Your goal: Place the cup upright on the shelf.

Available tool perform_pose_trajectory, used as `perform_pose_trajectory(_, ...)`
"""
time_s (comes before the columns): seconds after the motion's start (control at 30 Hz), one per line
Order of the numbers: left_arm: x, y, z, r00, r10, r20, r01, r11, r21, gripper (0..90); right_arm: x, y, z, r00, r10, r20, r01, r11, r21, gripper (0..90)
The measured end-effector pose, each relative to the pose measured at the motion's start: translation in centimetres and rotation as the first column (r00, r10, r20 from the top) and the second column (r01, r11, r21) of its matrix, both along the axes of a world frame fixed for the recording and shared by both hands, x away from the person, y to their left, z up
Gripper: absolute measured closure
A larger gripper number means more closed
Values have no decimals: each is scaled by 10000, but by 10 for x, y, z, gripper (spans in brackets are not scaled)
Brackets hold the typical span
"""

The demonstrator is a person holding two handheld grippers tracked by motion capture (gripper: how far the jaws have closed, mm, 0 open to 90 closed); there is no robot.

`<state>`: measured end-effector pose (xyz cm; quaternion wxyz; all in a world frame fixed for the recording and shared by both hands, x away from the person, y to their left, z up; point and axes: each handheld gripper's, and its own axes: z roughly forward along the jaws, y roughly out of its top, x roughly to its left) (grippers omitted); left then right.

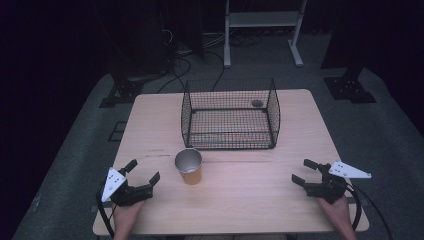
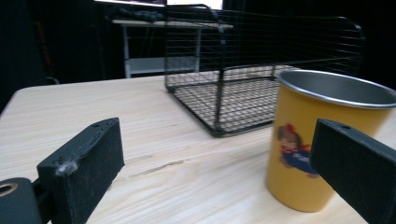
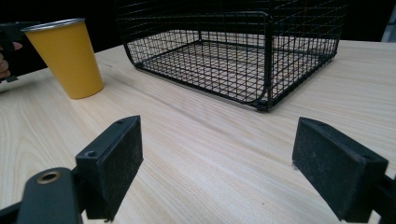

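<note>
Cup (image 1: 189, 166) stands just right of the left claw (image 1: 143, 171); both claws' jaws apart, empty.

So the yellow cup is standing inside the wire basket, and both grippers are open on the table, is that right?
Not quite. The yellow cup stands upright on the bare table, in front of the wire basket, not inside it; the high view shows this. The rest holds: the left gripper and the right gripper are both open, holding nothing.
</note>
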<state>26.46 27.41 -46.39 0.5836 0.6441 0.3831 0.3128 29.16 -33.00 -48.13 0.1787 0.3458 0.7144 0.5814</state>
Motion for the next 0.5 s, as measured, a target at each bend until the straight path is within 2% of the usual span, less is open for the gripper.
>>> perform_pose_trajectory(0.1, -4, -6, 2, 9996, -255, 91, 254, 9996, 92, 24, 0, 0, 0, 10000, 6, 4, -6, 10000, -6, 151)
perform_pose_trajectory(0.27, -7, -9, 4, 9992, -385, 135, 382, 9991, 193, 14, 0, 0, 0, 10000, 4, -11, -4, 10000, 5, 151)
perform_pose_trajectory(0.5, -8, -15, 2, 9973, -739, 28, 738, 9969, 275, 13, 1, 1, 0, 10000, 20, -67, -21, 10000, -22, 151)
